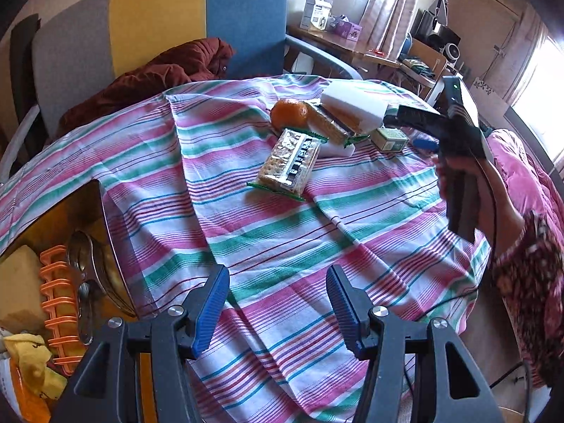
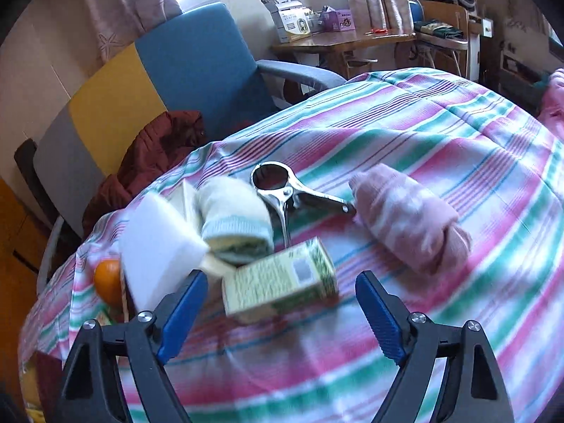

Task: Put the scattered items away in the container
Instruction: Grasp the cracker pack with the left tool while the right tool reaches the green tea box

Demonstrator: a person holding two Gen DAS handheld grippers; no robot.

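My left gripper (image 1: 278,303) is open and empty above the striped cloth (image 1: 282,232). Ahead of it lie a cracker packet (image 1: 289,162), an orange (image 1: 289,114), a second cracker packet (image 1: 329,123), a white sponge block (image 1: 354,107) and a small green box (image 1: 389,138). The container (image 1: 53,275) sits at the left edge and holds an orange rack, metal utensils and a yellow cloth. My right gripper (image 2: 278,299) is open, with the green box (image 2: 280,283) just ahead between its fingertips. Beyond it lie a white rolled sock (image 2: 234,218), a metal tool (image 2: 282,194) and a pink rolled sock (image 2: 409,218).
A blue, yellow and grey chair (image 1: 158,24) with a dark red jacket (image 1: 148,77) stands behind the table. A wooden desk (image 2: 338,40) with boxes is at the back. The person's right hand and gripper (image 1: 458,148) reach in from the right.
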